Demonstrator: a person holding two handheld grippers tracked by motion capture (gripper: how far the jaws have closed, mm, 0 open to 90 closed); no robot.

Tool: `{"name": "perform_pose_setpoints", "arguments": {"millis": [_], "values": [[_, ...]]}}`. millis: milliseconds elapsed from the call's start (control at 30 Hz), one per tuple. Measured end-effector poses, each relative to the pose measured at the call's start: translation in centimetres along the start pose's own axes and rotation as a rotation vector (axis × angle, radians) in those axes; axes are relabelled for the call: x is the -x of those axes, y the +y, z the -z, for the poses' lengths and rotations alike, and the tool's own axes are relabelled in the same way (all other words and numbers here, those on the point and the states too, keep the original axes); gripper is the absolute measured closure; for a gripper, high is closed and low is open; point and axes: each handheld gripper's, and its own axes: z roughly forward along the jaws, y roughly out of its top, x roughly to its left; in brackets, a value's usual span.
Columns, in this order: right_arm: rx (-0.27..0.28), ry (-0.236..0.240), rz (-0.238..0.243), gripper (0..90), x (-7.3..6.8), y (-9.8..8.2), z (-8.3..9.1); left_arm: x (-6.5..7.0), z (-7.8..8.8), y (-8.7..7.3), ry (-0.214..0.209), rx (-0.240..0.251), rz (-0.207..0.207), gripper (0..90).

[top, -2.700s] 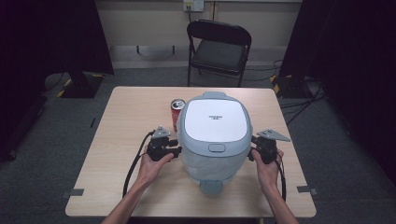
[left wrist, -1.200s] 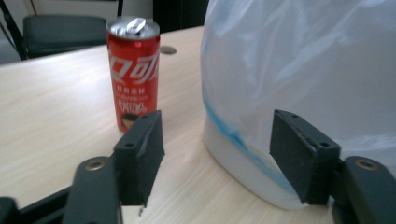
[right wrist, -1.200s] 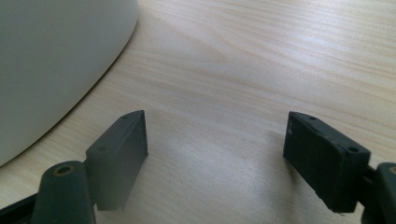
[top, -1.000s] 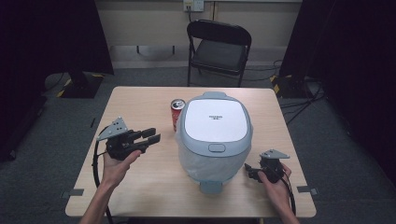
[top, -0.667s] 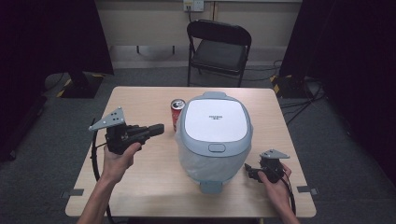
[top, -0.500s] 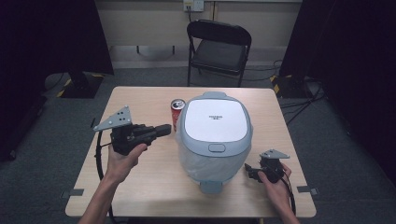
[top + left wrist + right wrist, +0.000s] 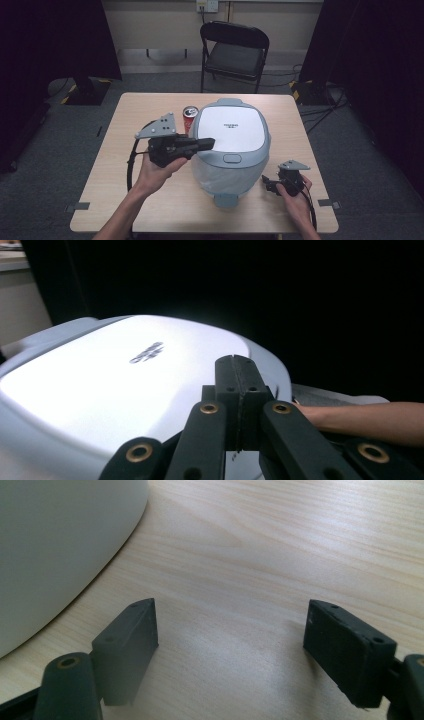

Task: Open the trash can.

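Observation:
A large white and grey-blue rice cooker [image 7: 227, 145] stands with its lid down in the middle of the wooden table [image 7: 150, 107]. My left gripper [image 7: 211, 143] is held in the air at the cooker's left side, pointing right, with its tips over the edge of the lid. Its jaws are shut with nothing between them. In the left gripper view the shut left gripper [image 7: 239, 365] hovers just above the white lid [image 7: 125, 385]. My right gripper [image 7: 266, 183] rests low on the table at the cooker's front right, open and empty. In the right gripper view the right gripper [image 7: 230, 630] frames bare table beside the cooker's wall [image 7: 55, 545].
A red drink can [image 7: 190, 116] stands upright just behind the left gripper, close to the cooker's back left. A black folding chair [image 7: 234, 50] sits beyond the table's far edge. The person's right forearm [image 7: 360, 415] lies past the cooker in the left gripper view.
The left gripper has risen and moved right from the table's left part to the cooker's lid edge, and its jaws have closed. The right gripper has stayed put.

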Motion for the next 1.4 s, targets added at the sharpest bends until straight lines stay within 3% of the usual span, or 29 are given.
{"name": "perform_pose_setpoints", "arguments": {"millis": [333, 500, 633, 800, 1000, 1333, 1400], "values": [[0.000, 0.000, 0.000, 20.7, 0.0, 0.0, 0.0, 0.8, -3.0, 0.1, -0.068, -0.049, -0.026, 90.0], [0.000, -0.001, -0.001, 20.7, 0.0, 0.0, 0.0, 1.1, -4.0, -0.3, -0.076, -0.080, -0.037, 90.0], [0.000, 0.000, 0.000, 20.7, 0.0, 0.0, 0.0, 1.1, -4.1, -0.4, -0.072, -0.068, -0.039, 90.0], [0.000, 0.000, 0.000, 20.7, 0.0, 0.0, 0.0, 1.4, -4.1, -0.2, -0.059, -0.095, -0.074, 90.0], [0.000, 0.000, -0.001, 20.7, 0.0, 0.0, 0.0, 1.4, -4.0, -0.3, -0.074, -0.097, -0.086, 90.0], [0.000, 0.000, -0.001, 20.7, 0.0, 0.0, 0.0, 1.1, -3.9, -0.4, -0.085, -0.083, -0.069, 90.0], [0.000, 0.000, -0.001, 20.7, 0.0, 0.0, 0.0, 1.2, -3.6, -0.5, -0.068, -0.073, -0.070, 90.0]]}}
